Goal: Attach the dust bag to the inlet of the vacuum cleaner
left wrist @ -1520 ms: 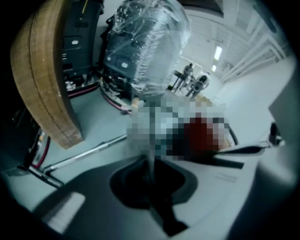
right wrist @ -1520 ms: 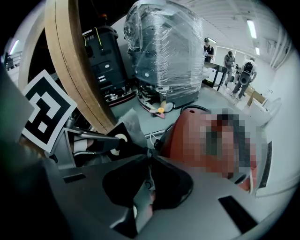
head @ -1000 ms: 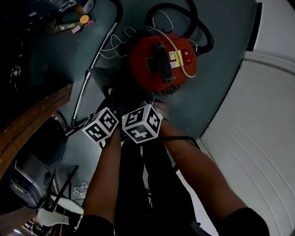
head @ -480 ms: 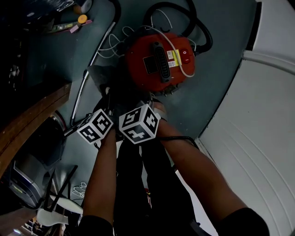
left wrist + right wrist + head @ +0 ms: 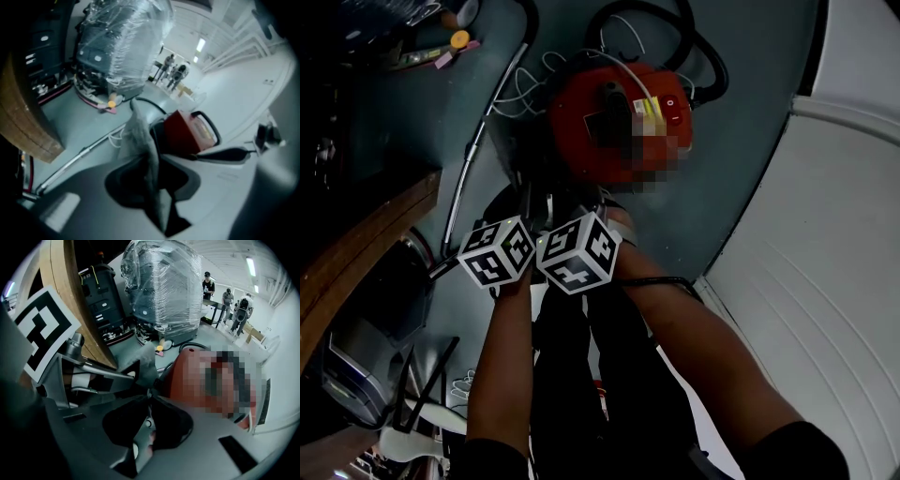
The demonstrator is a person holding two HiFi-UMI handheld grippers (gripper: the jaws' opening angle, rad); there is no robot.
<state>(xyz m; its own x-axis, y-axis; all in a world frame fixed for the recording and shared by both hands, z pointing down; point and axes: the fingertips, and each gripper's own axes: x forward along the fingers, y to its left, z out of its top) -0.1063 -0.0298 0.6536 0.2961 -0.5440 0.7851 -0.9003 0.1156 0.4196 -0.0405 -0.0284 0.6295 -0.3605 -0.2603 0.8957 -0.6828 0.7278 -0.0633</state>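
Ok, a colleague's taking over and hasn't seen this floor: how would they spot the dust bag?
Find the red vacuum cleaner on the grey floor. On the side nearest the person, the dust bag stands up as a limp grey pouch. Unlike the shiny metal tube and black hose nearby, it is soft and creased.

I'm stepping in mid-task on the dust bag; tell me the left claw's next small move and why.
Probably slide the left claw off the dust bag and re-grip it closer to the vacuum cleaner. Its jaws are opening with grey fabric between them, while the right claw looks clamped on the bag, so it shouldn't drop.
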